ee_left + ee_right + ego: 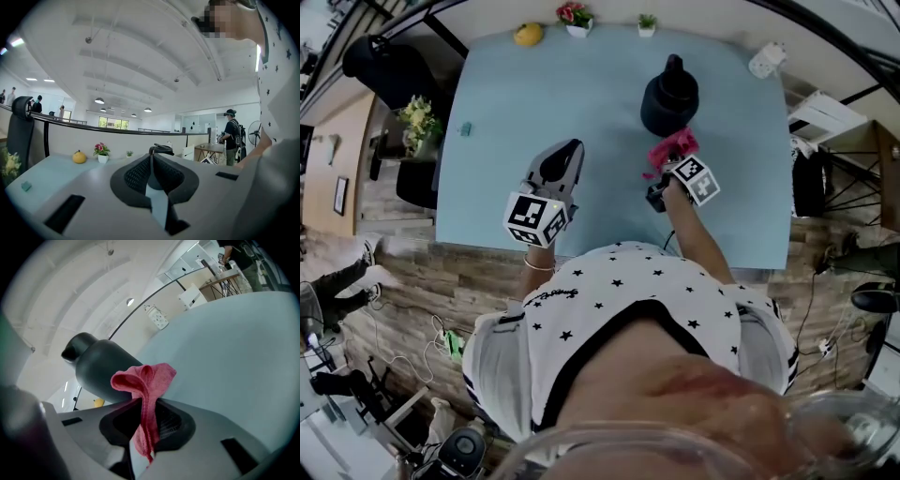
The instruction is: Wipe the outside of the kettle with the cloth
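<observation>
A dark grey kettle (669, 97) stands on the far middle of the light blue table (581, 103). My right gripper (673, 161) is shut on a pink cloth (672, 148), held just in front of the kettle and a little apart from it. In the right gripper view the cloth (144, 394) bunches up out of the jaws, with the kettle (99, 366) right behind it. My left gripper (563, 161) hovers over the table to the kettle's left, shut with nothing in it. Past its jaws in the left gripper view, only the kettle's lid (161, 149) shows.
A yellow fruit (528, 35), a pot of red flowers (575, 16) and a small green plant (647, 23) line the table's far edge. A white power strip (766, 60) lies at the far right corner, a small teal object (465, 128) near the left edge.
</observation>
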Demonstrator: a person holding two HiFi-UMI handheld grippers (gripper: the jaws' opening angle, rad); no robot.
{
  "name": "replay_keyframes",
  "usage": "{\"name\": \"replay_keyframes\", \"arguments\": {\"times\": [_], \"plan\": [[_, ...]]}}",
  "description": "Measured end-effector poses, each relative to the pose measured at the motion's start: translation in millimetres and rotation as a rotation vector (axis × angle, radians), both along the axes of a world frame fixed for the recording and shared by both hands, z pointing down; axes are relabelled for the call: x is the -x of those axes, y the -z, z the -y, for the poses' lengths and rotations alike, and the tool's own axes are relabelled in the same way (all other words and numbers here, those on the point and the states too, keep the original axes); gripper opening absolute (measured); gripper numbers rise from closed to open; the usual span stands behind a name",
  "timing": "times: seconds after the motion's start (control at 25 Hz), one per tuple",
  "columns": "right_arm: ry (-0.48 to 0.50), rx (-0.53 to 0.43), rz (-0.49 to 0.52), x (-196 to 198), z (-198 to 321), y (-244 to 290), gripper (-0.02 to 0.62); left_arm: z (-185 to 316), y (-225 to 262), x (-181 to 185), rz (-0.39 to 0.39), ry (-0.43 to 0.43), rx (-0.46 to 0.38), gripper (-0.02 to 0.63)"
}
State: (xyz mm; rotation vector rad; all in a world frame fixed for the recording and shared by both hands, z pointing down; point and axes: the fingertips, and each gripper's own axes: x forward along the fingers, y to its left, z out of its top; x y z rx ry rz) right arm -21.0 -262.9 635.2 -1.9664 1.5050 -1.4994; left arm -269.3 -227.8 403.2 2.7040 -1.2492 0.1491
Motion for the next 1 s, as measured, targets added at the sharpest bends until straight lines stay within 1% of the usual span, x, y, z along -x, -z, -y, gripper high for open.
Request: {"name": "replay_keyframes", "arguments": {"times": [0.08, 0.12, 0.28, 0.4, 0.52, 0.64, 0.76, 0.92, 1.0], "plan": [[0.033, -0.009, -0.002, 10.8, -11.5, 5.7, 0.069, -2.8, 0.4, -2.2, -0.002, -0.007, -0.002, 0.040], [0.064, -0.016, -0.004, 20.6, -16.7, 9.1, 0.069, -3.9, 0.6, -3.3, -0.004, -0.011, -0.002, 0.040], [0.252, -0.063, 0.014, 77.2, -29.7, 28.2, 0.069, -7.2, 3.7, -7.9, -0.009, -0.031, -0.008, 0.040], [0.363, -0.118, 0.039, 113.7, -25.0, 49.8, 0.069, -9.4, 8.3, -6.9, -0.011, -0.036, -0.018, 0.040], [0.416, -0.200, 0.020, 132.5, -4.8, 77.6, 0.068, -10.4, 9.6, 0.3, -0.007, -0.029, -0.024, 0.040], [0.406, -0.291, -0.013, 134.5, 21.7, 108.5, 0.069, -10.7, 8.2, 10.6, 0.002, -0.013, -0.023, 0.040], [0.356, -0.360, -0.012, 128.0, 41.6, 135.8, 0.067, -13.3, 7.4, 18.9, 0.008, 0.000, -0.020, 0.040], [0.255, -0.405, 0.035, 114.4, 60.4, 154.7, 0.067, -13.8, 6.1, 27.1, 0.015, 0.006, -0.014, 0.040], [0.221, -0.407, 0.057, 110.6, 66.5, 155.7, 0.067, -11.8, 6.0, 29.6, 0.017, 0.007, -0.014, 0.040]]}}
